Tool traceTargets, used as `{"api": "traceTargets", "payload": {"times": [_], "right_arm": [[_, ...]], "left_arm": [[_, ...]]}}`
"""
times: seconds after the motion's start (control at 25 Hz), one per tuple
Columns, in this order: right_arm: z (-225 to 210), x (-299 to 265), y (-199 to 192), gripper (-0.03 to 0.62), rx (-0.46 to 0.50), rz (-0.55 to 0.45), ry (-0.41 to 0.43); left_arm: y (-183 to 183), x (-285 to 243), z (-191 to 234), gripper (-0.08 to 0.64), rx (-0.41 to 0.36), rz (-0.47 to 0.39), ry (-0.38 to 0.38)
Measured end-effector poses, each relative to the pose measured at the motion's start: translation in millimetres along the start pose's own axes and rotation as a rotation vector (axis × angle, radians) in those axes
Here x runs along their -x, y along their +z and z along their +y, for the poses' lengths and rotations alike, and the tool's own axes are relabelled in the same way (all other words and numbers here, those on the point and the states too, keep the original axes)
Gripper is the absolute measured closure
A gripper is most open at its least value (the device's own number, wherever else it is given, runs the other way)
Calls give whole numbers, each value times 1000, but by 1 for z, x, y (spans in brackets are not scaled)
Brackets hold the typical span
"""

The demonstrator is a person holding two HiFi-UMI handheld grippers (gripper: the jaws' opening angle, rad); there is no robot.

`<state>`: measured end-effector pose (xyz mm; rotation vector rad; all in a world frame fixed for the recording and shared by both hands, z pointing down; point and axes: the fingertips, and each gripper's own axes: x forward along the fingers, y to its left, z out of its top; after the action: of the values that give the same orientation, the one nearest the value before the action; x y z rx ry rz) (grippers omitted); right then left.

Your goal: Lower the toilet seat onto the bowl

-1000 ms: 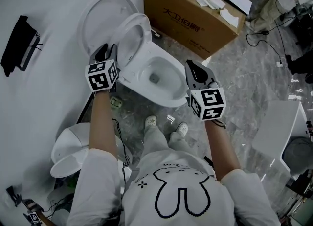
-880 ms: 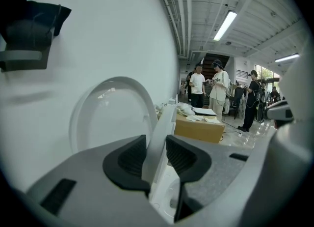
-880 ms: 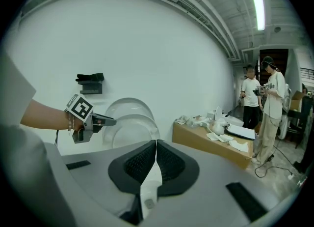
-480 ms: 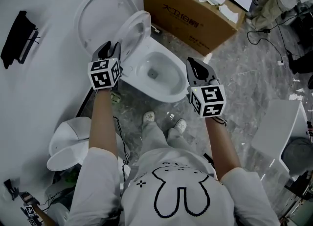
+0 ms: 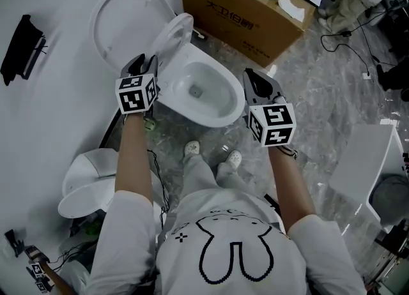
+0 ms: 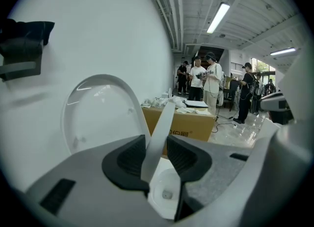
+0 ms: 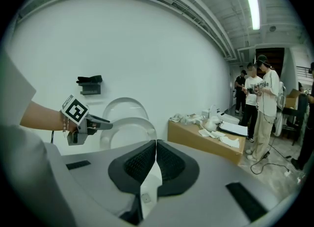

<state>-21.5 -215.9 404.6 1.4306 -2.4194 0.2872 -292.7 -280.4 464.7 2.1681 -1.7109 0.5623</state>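
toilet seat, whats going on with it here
A person holds a gripper in each hand, working at a toilet. The left gripper is shut on the edge of the toilet seat. The seat stands tilted, clear of the raised lid behind it but not yet down on the bowl. The right gripper is shut and empty, held beside the bowl's far side.
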Motion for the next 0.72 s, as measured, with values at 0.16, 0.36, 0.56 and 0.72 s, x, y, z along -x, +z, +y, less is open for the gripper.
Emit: {"api": "traceTargets", "payload": {"times": [0.16,0.36,0.56,0.72], "right_arm": [[-7,9,-2,561,8,-5,2],[-13,21,-10,561,6,-5,-2],[-19,31,-14,561,0,-14,-1],[-27,37,-17,561,-6,-18,-4]], "left_arm": [[-7,1,-15,417,3,16,-16],[-15,5,-35,416,-18,33,-34],[-26,6,-55,414,-37,59,-56],[-33,7,-69,413,-47,82,-70]]}}
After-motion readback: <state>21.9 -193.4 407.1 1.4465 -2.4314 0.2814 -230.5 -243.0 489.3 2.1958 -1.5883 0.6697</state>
